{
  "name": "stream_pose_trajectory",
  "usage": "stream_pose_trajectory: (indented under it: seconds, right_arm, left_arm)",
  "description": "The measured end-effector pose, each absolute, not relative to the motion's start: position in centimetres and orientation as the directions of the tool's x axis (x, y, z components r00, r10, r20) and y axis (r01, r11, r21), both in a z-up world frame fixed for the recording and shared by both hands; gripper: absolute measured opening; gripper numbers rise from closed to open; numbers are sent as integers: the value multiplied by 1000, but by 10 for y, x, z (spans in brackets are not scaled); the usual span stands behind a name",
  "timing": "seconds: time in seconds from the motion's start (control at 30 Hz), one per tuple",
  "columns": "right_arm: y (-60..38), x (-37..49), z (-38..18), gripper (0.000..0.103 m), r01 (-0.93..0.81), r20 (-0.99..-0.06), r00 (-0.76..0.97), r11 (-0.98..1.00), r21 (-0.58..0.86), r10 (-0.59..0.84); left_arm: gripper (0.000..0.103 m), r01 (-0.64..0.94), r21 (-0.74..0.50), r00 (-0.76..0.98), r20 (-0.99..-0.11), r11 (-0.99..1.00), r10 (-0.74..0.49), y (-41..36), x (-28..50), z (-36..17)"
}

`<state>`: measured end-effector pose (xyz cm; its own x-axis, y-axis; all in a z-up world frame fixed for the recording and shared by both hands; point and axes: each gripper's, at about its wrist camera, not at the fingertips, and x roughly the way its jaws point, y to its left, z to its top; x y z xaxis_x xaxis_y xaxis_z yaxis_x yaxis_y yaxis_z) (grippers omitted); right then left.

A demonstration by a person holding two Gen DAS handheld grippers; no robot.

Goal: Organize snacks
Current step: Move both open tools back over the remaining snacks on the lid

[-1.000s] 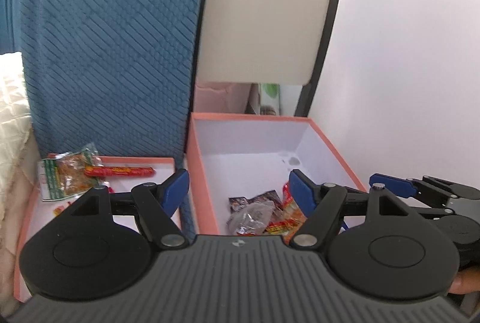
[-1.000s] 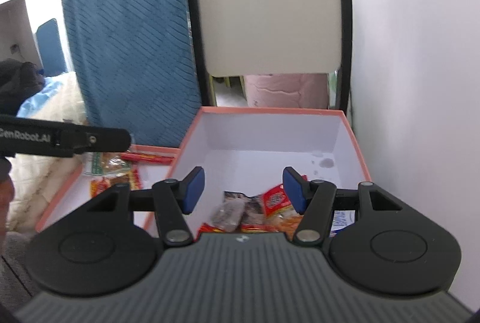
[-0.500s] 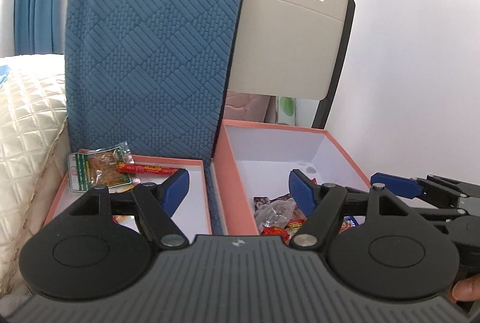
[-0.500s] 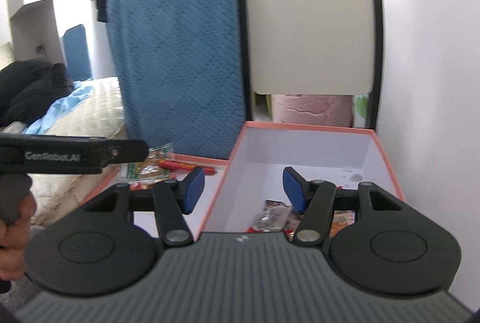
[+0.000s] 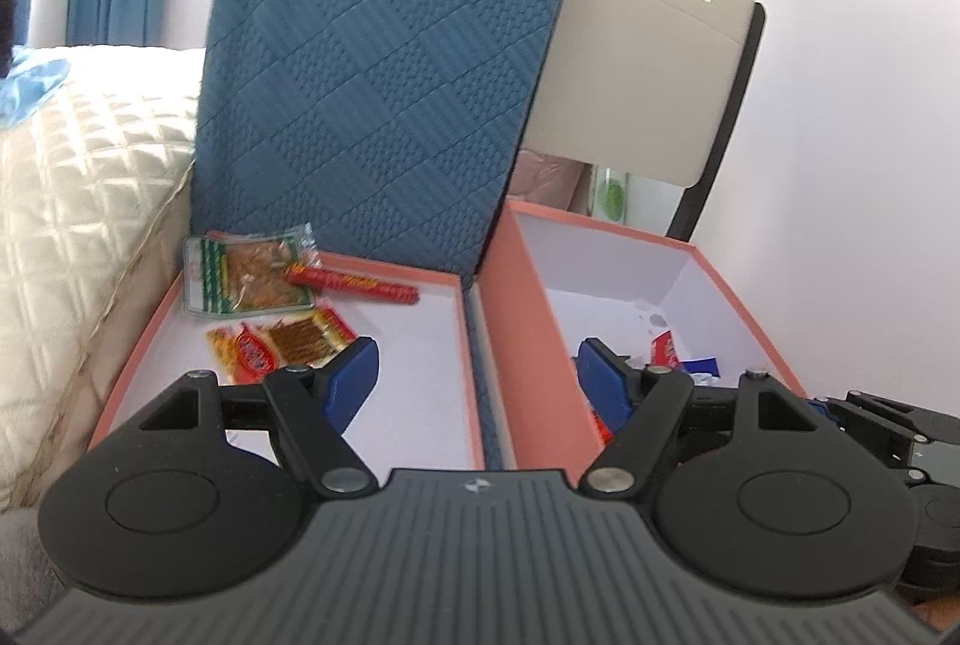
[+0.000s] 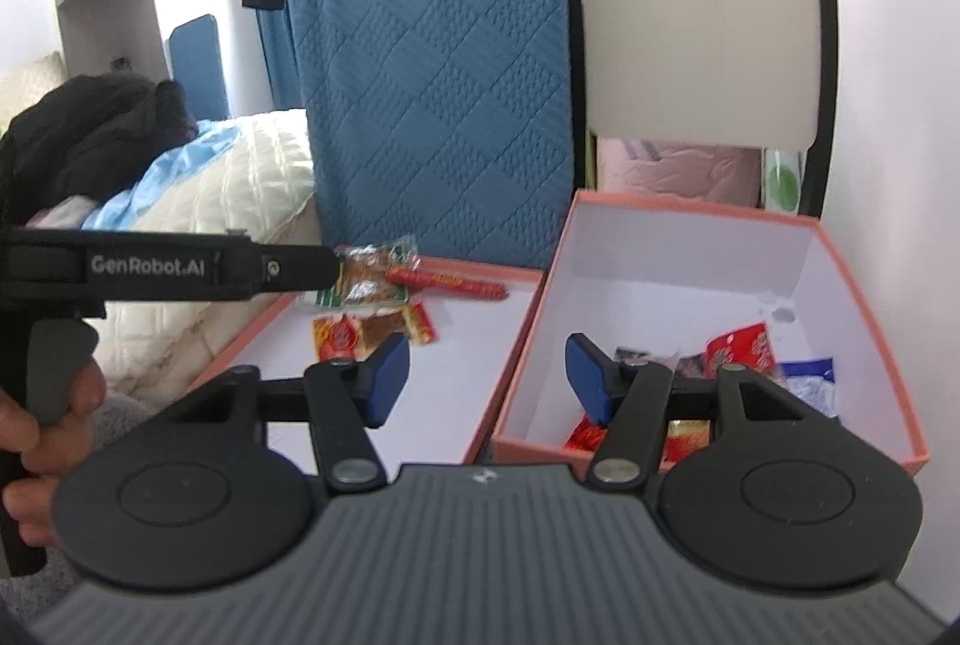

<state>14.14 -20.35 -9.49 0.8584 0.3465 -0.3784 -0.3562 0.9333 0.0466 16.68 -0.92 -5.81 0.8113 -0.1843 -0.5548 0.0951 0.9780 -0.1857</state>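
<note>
salmon lid [image 5: 180, 297] ahead-left of my spread, empty left tongs [image 5: 474, 381] holds three snacks; box [image 6: 864, 345] by my spread, empty right tongs [image 6: 487, 375] keeps more unsorted.

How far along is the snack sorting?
Three packets lie in the shallow lid: a green-edged one, a red stick and an orange one. Both the left gripper and the right gripper are empty. Several snacks remain in the deep box.
</note>
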Motion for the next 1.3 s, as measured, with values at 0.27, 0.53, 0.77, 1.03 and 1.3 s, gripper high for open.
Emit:
stream_pose_trajectory:
  seconds: [0.27, 0.53, 0.77, 1.03, 1.3]
  right_arm:
    - [-176, 133, -107, 60, -377, -383, 851, 926, 27, 358]
    - [-147, 134, -128, 60, -413, -423, 824, 911, 5, 376]
    - [-130, 144, -144, 60, -441, -439, 811, 897, -23, 387]
    - [-110, 171, -159, 60, -475, -428, 804, 879, -42, 414]
    - [-96, 204, -163, 60, -491, -416, 799, 870, -34, 434]
  left_arm:
    - [77, 37, -215, 806, -570, 976, -156, 24, 160, -69]
    - [77, -25, -233, 801, -587, 972, -120, 57, 166, -85]
    - [77, -39, -223, 805, -585, 974, -101, 67, 195, -103]
    - [77, -42, -245, 772, -624, 969, -124, 78, 237, -124]
    - [77, -84, -311, 752, -644, 947, -144, 97, 281, -143]
